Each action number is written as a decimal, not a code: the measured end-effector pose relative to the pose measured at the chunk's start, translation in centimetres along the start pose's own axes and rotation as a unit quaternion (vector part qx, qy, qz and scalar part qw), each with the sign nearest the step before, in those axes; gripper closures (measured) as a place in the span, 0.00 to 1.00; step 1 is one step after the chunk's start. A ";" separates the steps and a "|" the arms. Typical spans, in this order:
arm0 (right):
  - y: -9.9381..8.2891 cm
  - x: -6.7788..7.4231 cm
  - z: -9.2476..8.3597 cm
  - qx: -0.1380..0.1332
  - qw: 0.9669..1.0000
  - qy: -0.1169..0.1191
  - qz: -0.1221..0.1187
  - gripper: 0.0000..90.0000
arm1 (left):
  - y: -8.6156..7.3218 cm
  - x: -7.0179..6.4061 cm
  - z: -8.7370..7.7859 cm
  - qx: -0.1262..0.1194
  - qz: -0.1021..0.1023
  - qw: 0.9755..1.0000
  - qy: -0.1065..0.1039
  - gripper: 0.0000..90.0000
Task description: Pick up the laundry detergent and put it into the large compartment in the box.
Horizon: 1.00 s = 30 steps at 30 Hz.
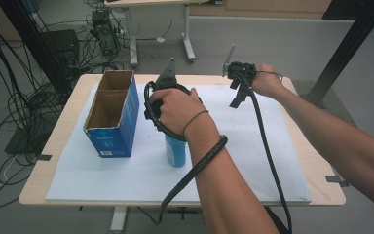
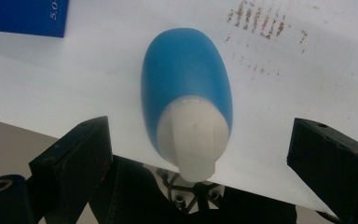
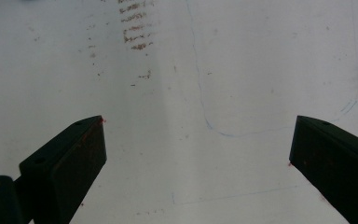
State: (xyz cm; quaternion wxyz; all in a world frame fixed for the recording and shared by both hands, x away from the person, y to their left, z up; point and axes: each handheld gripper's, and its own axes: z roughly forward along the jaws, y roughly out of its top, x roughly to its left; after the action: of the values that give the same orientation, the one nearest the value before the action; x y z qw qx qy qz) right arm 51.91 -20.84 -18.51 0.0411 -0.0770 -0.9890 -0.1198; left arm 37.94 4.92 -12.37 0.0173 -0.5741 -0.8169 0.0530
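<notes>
The left gripper [image 2: 198, 154], jaws spread, hovered over the upright blue bottle [image 2: 186, 88], box [image 1: 112, 114] at nine o'clock; closing came next.

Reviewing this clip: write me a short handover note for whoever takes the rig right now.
Left tongs: open, jaws either side of the blue bottle, not yet closed on it.
Right tongs: open, holding nothing, above the white mat toward the far side.
Blue bottle stands upright on the mat, white cap up, just right of the open cardboard box.
Done: left tongs lined up over the bottle.
Left: close on it and lift; the box, probably its destination, looks empty in the near compartment.
</notes>
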 end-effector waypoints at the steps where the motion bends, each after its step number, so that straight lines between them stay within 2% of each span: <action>1: 0.0 0.0 0.0 0.000 1.000 0.000 0.000 0.04 | 0.0 0.0 0.0 0.000 0.000 1.000 0.000 0.08; 10: 0.2 0.1 -0.1 0.010 1.000 -0.003 0.002 0.04 | 0.0 0.0 0.0 -0.001 0.006 1.000 -0.007 0.07; 30: 0.1 0.1 0.0 0.007 1.000 -0.004 -0.002 0.04 | -0.1 0.5 -0.1 -0.006 0.009 1.000 -0.020 0.06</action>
State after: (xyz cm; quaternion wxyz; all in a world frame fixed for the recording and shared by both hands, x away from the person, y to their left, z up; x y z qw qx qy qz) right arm 51.82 -20.79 -18.46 0.0370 -0.0754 -0.9901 -0.1122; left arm 37.68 5.33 -12.24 -0.0025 -0.5801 -0.8124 0.0596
